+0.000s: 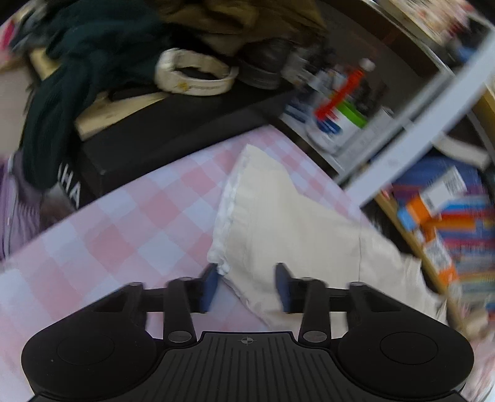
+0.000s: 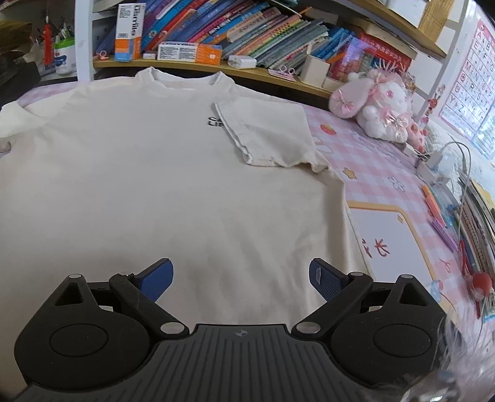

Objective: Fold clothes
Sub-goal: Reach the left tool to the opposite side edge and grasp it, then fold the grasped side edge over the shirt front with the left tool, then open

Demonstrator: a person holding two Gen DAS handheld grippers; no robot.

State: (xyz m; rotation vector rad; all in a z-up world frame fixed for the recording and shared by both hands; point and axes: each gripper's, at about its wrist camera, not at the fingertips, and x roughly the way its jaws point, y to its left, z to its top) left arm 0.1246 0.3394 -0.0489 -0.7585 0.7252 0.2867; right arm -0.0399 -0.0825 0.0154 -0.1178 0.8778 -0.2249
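Note:
A cream T-shirt (image 2: 161, 173) lies flat on the pink checked table cover (image 2: 371, 160), collar at the far side. Its right sleeve (image 2: 266, 133) is folded inward over the chest, partly covering black lettering. My right gripper (image 2: 241, 278) is open and empty above the shirt's lower right part. In the blurred left wrist view, the shirt's left sleeve (image 1: 278, 216) lies spread on the cover (image 1: 123, 222). My left gripper (image 1: 247, 284) is open, its fingers either side of the sleeve's hem corner, with nothing held.
A shelf of books (image 2: 247, 27) and boxes runs along the far edge. Pink plush toys (image 2: 374, 102), a small whiteboard (image 2: 393, 244), pens and cables lie to the right. A dark box with piled clothes (image 1: 92, 77) and a cup of pens (image 1: 340, 105) stand beyond the left sleeve.

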